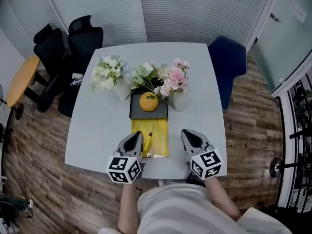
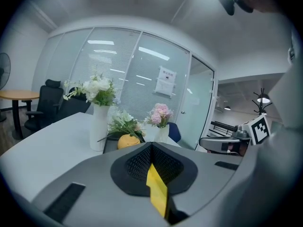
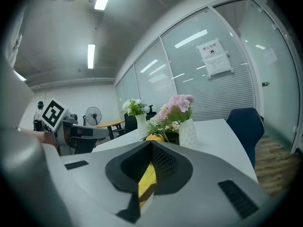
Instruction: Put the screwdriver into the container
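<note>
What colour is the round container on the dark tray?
The round container is orange-yellow; the head view shows it best.

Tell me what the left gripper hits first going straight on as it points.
Probably the orange container on the dark tray, straight beyond the left gripper; whether it would pass over it is unclear.

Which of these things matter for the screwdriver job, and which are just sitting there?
For the job: screwdriver, yellow tray under it, orange pot (either may be the container), left gripper, right gripper.
Just lying about: flower vases, dark tray, black chairs, blue chair.
</note>
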Demonstrator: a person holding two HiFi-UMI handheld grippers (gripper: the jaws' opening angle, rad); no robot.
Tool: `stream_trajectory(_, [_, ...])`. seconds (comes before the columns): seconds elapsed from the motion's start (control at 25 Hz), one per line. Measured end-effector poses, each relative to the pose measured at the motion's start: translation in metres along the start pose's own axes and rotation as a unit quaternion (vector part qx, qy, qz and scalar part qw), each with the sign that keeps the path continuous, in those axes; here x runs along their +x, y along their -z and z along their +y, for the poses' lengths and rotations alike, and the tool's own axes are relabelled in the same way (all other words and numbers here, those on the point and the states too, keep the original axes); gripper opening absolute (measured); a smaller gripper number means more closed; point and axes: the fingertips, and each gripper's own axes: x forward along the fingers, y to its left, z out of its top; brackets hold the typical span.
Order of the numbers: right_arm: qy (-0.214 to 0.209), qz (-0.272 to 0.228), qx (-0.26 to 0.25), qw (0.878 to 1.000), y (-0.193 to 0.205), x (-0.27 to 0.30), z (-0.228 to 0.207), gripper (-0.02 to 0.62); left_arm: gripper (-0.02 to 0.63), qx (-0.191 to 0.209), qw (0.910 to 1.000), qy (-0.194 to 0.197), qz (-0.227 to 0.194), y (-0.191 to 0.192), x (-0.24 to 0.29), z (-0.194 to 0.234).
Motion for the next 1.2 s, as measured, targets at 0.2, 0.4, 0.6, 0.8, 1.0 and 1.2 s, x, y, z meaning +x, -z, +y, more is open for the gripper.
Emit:
stream_trajectory(0.2, [-0.001,-0.015,0.005,1.0,-0.005,-0.007,-0.001,0.015,0.005,-0.003,0.9999,0.004,-0.011,-0.003,-0.003,-0.004])
stream_trajectory(0.4, [0.001,-0.012,0.005,1.0,-0.002,-0.009,-0.001,0.015,0.005,-0.002,0.9999,0.007,-0.007,0.0,-0.004,-0.006])
stream_trajectory(0.6, [-0.002,-0.008,0.007,1.0,-0.001,-0.008,0.003,0.015,0.005,-0.004,1.0,0.003,-0.006,0.0,-0.008,-0.002])
stream_trajectory(0.8, [-0.003,-0.006,0.01,1.0,0.001,-0.004,0.007,0.015,0.005,-0.008,1.0,0.003,-0.003,0.003,-0.01,0.004])
stream_trajectory(1.0, [-0.005,-0.002,0.009,1.0,0.002,-0.001,0.011,0.015,0.005,-0.012,0.9999,0.003,-0.003,0.004,-0.011,0.008])
stream_trajectory(1.2, [-0.004,0.0,0.008,1.0,0.003,0.001,0.014,0.015,0.005,-0.015,0.9999,0.003,-0.002,0.005,-0.012,0.013])
